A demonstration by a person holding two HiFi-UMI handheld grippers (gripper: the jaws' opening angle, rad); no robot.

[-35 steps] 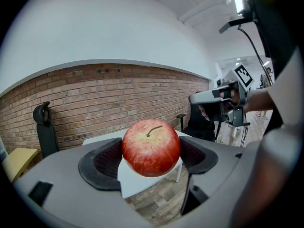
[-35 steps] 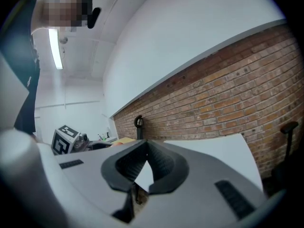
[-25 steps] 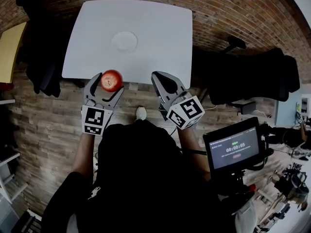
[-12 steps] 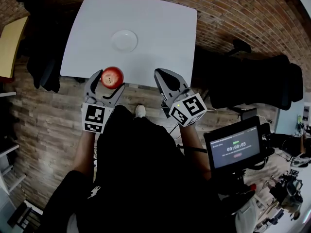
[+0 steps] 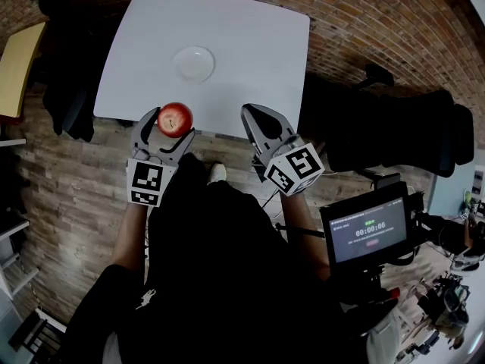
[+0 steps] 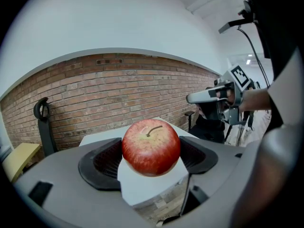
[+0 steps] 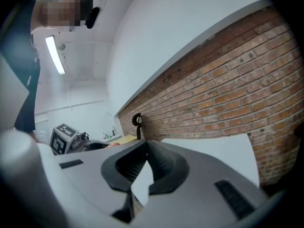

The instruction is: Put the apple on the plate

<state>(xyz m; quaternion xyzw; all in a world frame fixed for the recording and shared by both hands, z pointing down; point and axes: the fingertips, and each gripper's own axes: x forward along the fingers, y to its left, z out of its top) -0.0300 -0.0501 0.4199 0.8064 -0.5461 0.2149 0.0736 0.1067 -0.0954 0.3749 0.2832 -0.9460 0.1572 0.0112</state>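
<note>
A white bench (image 5: 242,59) is standing against a red brick wall (image 5: 364,21), over a floor of wooden planks (image 5: 68,196). A small white plate (image 5: 194,64) is lying flat near the middle of the bench. Black chairs (image 5: 394,120) are standing to the right of the bench, and a yellow tabletop (image 5: 17,74) is showing at the far left.

The person is holding the left gripper (image 5: 167,126) at the near edge of the bench, just left of the centre. Its fingers (image 6: 102,163) are clamping a red apple (image 5: 175,119) from both sides. The apple is sitting stem-up between them, off the bench surface, on the near side of the plate and well apart from it.

The right gripper (image 5: 255,114) is hovering at the same near edge, to the right of the apple and apart from it. Its fingers (image 7: 164,167) are meeting at the tips with nothing between them.

The marker cubes (image 5: 146,184) are facing up toward the head camera. A small screen (image 5: 369,230) on a stand is glowing at the near right, beside the person's dark sleeve (image 5: 299,218).
</note>
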